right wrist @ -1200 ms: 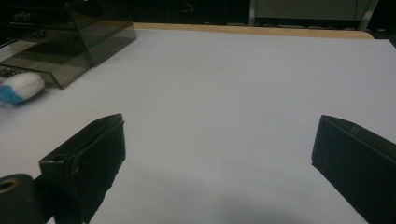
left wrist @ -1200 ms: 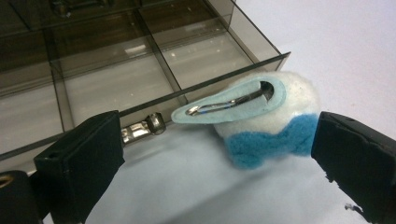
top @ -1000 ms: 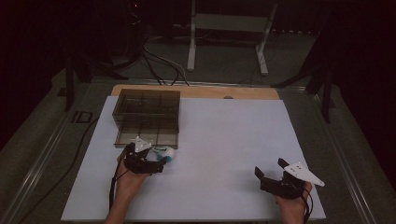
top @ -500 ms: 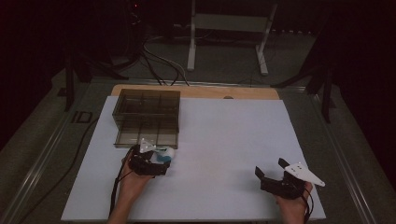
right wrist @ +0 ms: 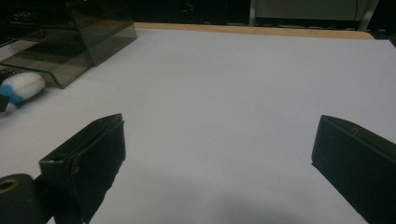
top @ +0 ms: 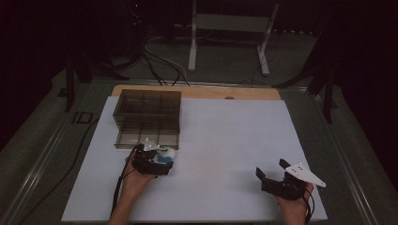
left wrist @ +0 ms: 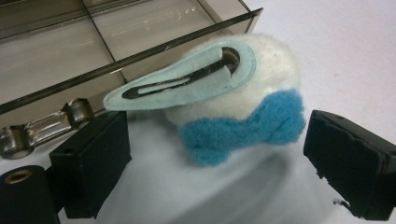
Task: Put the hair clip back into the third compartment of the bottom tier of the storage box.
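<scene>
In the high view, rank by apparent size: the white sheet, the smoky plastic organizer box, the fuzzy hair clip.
1. White sheet, by far the largest.
2. Organizer box.
3. Fuzzy hair clip, a small tuft at the left hand-held gripper.

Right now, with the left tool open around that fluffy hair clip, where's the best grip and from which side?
Grip the white fluffy body of the hair clip across its width, about level with the blue bow, coming in low from the table side, as the left tool already does. The body looks soft and rounded, so it should squash and seat between the jaws. Probably avoid the thin felt-backed clip tongue on top near the drawer box.
</scene>
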`<state>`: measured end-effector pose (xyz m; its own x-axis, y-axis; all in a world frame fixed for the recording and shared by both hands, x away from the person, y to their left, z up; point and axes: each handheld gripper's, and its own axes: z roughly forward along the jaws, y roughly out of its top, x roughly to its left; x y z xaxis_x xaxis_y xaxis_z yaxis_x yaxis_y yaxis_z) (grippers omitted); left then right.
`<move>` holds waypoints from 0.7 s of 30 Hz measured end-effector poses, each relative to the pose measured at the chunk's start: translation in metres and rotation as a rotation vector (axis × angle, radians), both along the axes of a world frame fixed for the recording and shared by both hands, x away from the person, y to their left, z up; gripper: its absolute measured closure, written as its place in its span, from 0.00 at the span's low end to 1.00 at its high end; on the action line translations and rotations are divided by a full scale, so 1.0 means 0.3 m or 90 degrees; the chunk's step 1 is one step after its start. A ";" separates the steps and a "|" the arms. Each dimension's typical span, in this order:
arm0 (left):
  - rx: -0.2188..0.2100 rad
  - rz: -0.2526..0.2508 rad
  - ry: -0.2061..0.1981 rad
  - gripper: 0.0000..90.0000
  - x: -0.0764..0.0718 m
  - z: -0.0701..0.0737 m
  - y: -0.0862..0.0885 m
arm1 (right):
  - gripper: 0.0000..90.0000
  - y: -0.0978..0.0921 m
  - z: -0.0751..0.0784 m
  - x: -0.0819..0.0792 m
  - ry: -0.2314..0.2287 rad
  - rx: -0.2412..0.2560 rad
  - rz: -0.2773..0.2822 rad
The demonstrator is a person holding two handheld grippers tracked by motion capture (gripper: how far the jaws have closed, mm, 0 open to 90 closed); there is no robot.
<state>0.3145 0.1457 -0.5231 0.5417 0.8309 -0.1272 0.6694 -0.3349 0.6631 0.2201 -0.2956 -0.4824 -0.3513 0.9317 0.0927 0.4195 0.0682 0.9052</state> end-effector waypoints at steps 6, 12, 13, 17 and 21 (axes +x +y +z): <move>-0.028 -0.007 -0.004 0.10 0.006 0.001 0.000 | 0.03 0.002 0.000 0.000 -0.001 -0.002 0.000; -0.055 -0.009 -0.025 0.11 0.008 0.016 -0.003 | 0.03 -0.001 -0.001 -0.002 0.000 -0.001 -0.001; -0.058 -0.007 -0.029 0.15 0.009 0.018 -0.003 | 0.03 -0.001 -0.001 -0.002 0.000 -0.001 -0.001; -0.075 0.008 -0.030 0.19 0.016 0.020 -0.003 | 0.03 -0.002 -0.001 -0.003 0.000 -0.003 -0.002; -0.076 0.015 -0.028 0.19 0.025 0.017 -0.005 | 0.03 -0.004 -0.001 -0.003 0.000 -0.003 -0.004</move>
